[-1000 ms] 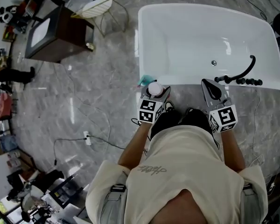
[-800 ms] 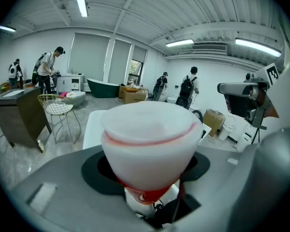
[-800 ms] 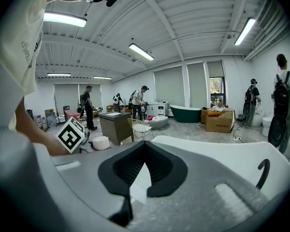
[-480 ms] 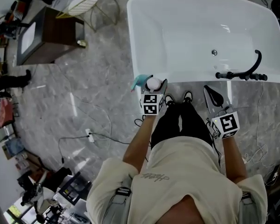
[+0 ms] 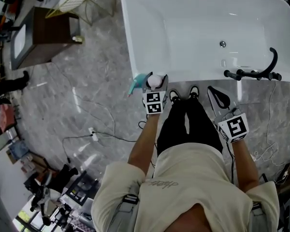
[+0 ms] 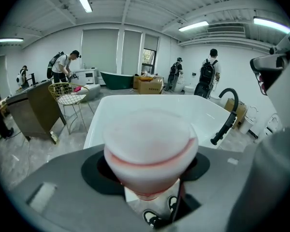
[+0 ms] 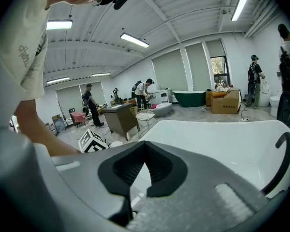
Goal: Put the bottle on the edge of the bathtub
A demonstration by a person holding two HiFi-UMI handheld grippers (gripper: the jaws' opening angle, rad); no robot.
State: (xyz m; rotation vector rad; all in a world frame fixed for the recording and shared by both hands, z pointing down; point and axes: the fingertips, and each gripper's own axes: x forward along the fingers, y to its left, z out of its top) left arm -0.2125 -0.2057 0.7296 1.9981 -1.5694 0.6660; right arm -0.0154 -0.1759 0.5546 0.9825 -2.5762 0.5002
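1. At the left, our left claw point(image 5: 155, 80) grips wide around the bottle point(image 6: 150, 146), holding it upright beside the bathtub point(image 5: 198, 79) rim's near corner, apparently ready to set it down.
2. Its body hides beneath the claw; only the cap shows clearly.
3. Our right claw point(image 5: 215, 95) hangs closed and empty, clear of the tub.

Left tongs point(image 6: 147, 166) clamp the bottle point(image 6: 150, 141) before the bathtub point(image 6: 117, 105).

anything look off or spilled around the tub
Nothing stands out. The bottle is upright in the left gripper, with no spill showing, and the tub looks clean and whole. Only loose cables trail across the floor.
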